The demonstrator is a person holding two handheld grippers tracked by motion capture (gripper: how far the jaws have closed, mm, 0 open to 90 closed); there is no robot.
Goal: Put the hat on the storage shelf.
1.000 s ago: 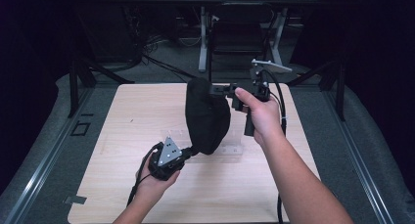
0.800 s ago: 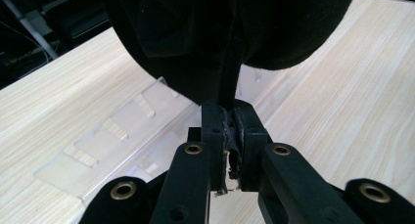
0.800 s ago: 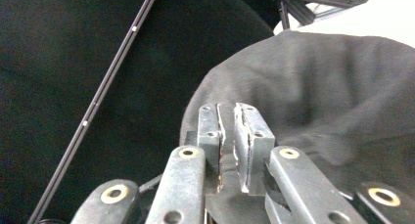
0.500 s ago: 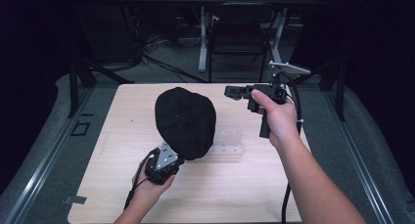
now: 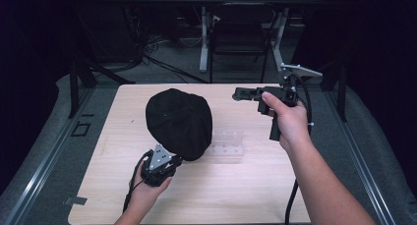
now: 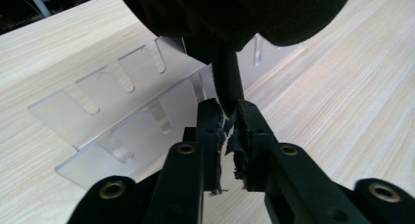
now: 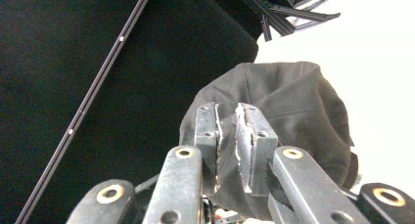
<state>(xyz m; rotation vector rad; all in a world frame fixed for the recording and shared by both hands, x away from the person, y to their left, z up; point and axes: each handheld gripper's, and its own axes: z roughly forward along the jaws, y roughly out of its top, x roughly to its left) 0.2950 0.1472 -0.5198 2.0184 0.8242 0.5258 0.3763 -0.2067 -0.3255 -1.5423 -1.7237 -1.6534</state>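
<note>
Pinching the black cap's (image 5: 179, 123) lower edge, the left gripper (image 6: 226, 123) holds it over the clear rack (image 5: 226, 145) on the desk (image 5: 246, 195). Right gripper (image 5: 242, 93) (jaws nearly together, gripping nothing) hovers right of the cap.

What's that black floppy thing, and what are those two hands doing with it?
It's a black cap. A person has a gripper in each hand. The left gripper is shut on the cap's edge, holding it over a clear plastic rack on the wooden table. The right gripper is off to the side, jaws nearly shut and holding nothing.
</note>
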